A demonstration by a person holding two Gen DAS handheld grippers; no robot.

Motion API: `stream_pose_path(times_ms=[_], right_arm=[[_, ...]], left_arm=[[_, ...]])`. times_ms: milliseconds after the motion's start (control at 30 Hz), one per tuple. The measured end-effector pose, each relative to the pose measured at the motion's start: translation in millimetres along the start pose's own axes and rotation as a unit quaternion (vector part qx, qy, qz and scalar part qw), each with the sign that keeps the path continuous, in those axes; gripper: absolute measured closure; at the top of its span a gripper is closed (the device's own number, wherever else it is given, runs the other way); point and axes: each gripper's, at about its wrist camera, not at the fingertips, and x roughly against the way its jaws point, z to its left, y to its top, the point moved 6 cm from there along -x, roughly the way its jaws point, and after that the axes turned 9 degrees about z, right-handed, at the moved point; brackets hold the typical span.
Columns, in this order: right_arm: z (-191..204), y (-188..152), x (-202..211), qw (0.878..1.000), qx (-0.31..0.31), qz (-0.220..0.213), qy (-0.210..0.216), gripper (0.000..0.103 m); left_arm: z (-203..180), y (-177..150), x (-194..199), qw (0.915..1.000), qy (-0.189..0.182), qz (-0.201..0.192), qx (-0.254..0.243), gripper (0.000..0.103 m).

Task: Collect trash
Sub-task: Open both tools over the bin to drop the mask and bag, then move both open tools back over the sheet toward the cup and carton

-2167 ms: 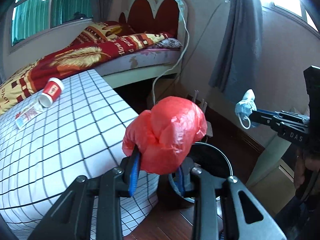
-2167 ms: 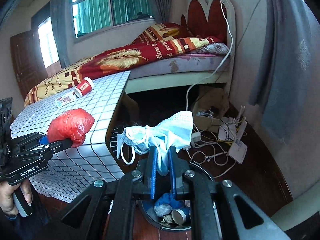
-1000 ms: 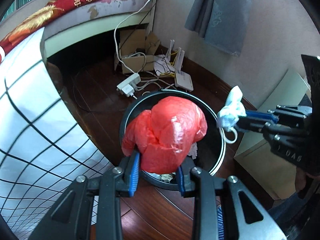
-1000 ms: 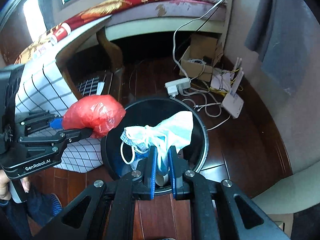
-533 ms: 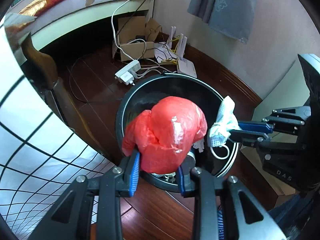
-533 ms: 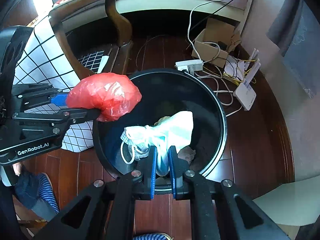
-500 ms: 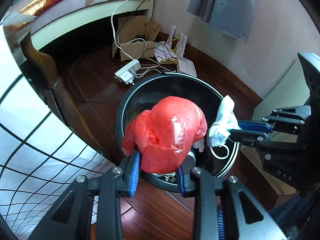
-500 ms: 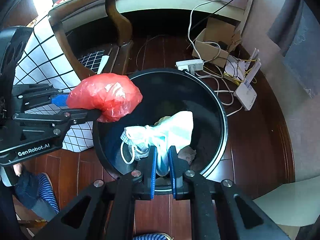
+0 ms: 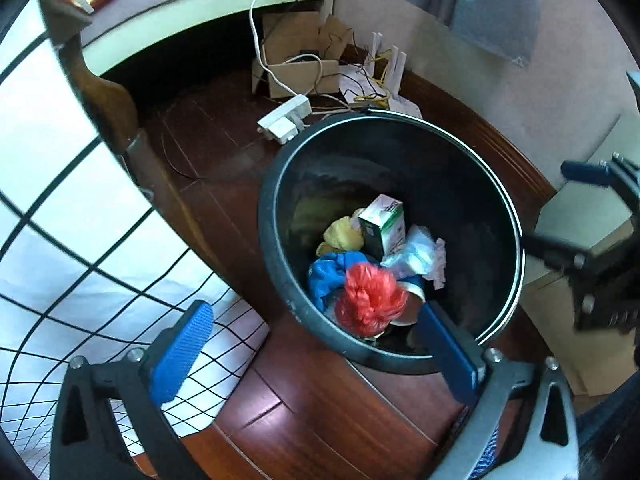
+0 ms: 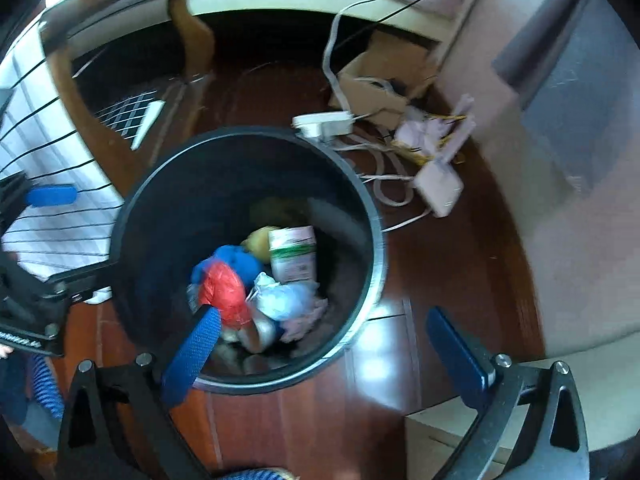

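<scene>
Low in the frame, the left gripper (image 9: 316,344) has just sprung its blue pads wide apart, nothing between them; the right gripper (image 10: 324,344) likewise. Beyond them the red plastic bag (image 9: 370,298), crumpled and glossy, lies inside the black bin (image 9: 276,208) at centre frame. Beside it sits the pale face mask (image 10: 284,298), with a blue rag (image 9: 326,274), a green-and-white carton (image 9: 384,226) and a yellow wad (image 9: 340,236).
</scene>
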Motion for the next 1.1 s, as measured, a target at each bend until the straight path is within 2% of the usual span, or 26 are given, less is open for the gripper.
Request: stream_pose_path(times_ms=[600, 1100], right_arm=[[7.8, 1.2, 20.0, 1.0, 0.011, -0.022, -0.002, 0.0], [16.3, 2.2, 51.7, 0.998, 0.022, -0.055, -0.004, 0.0]], left_arm=[[4.6, 1.3, 30.2, 0.9992, 0.019, -0.034, -0.002, 0.0], [11.9, -10.9, 65.0, 0.9977, 0.035, -0.058, -0.001, 0.0]])
